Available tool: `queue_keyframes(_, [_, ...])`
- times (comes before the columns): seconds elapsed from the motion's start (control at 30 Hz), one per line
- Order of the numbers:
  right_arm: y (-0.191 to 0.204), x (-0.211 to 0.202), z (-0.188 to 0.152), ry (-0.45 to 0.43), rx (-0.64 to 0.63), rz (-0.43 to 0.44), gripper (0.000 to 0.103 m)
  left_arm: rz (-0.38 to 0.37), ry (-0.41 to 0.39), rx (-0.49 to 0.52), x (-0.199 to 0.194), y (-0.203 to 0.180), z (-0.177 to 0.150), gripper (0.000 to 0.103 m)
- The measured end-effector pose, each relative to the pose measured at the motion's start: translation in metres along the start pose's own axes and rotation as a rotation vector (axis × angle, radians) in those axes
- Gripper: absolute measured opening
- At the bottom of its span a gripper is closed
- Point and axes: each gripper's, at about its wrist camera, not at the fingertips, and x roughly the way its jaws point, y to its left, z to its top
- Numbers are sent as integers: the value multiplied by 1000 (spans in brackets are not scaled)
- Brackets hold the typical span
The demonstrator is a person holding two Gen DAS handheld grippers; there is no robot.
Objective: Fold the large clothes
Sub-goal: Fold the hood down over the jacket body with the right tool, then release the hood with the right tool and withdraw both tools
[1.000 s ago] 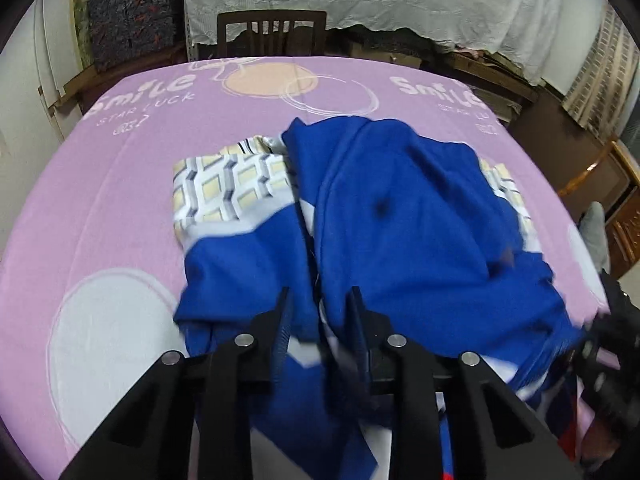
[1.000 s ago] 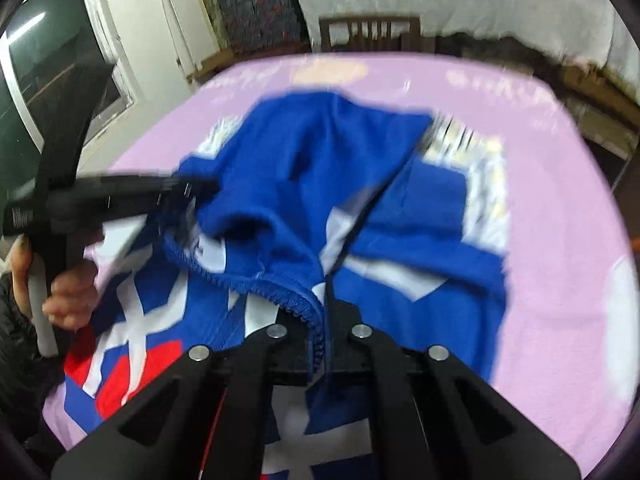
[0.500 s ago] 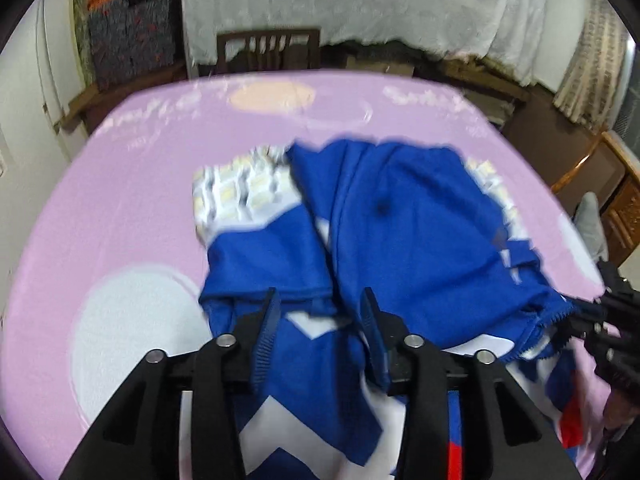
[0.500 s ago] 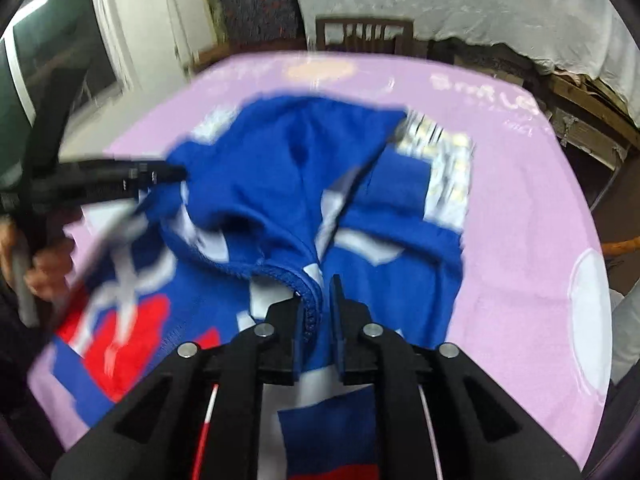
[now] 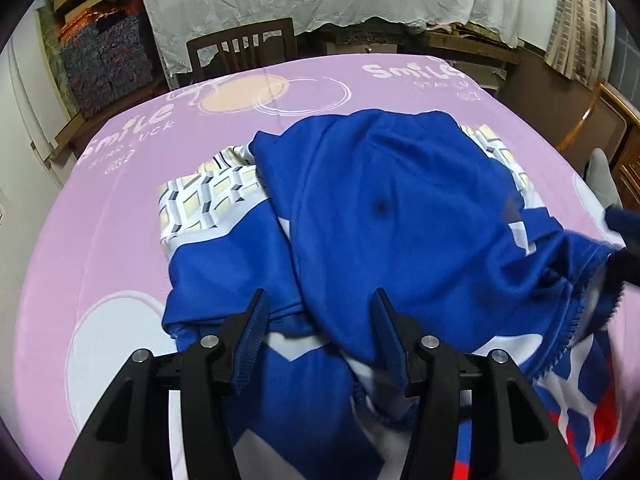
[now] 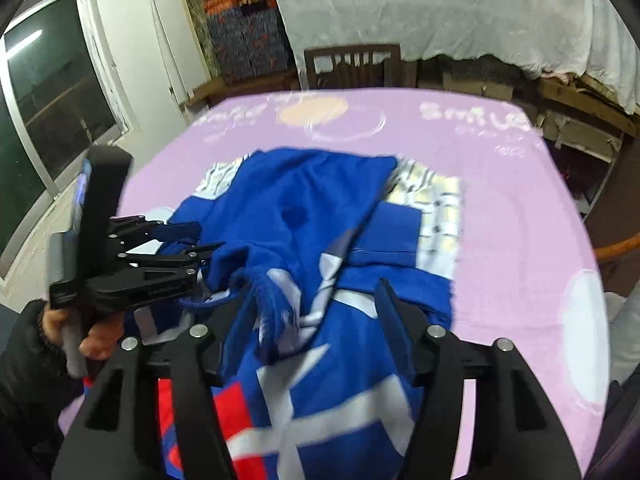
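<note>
On pink printed tablecloth [image 5: 120, 208], rumpled blue knit garment [image 5: 392, 216], fringed hem

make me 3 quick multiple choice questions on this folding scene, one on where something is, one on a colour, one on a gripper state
1. Where is the wooden chair?
A. beyond the table's far edge
B. on the garment
C. under the left gripper

2. What colour is the table cover?
A. green
B. pink-lilac
C. black

3. How does the right gripper stand?
A. clamped on the chair
B. out of view
C. open over the blue garment

Key: 1 A, it stands behind the far edge; 2 B, pink-lilac with white print; 3 C, its jaws stand apart, having just opened, with cloth lying loose between them.
</note>
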Motion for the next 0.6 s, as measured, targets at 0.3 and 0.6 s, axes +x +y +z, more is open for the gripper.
queue_keyframes(0.3, [0,57,24,47,111,65,8,-48,-15,-14,2,-9,10,54])
queue_keyframes(0.6, [11,102,0,152,76,43,6,78,-84,102,17,-28,-3,59])
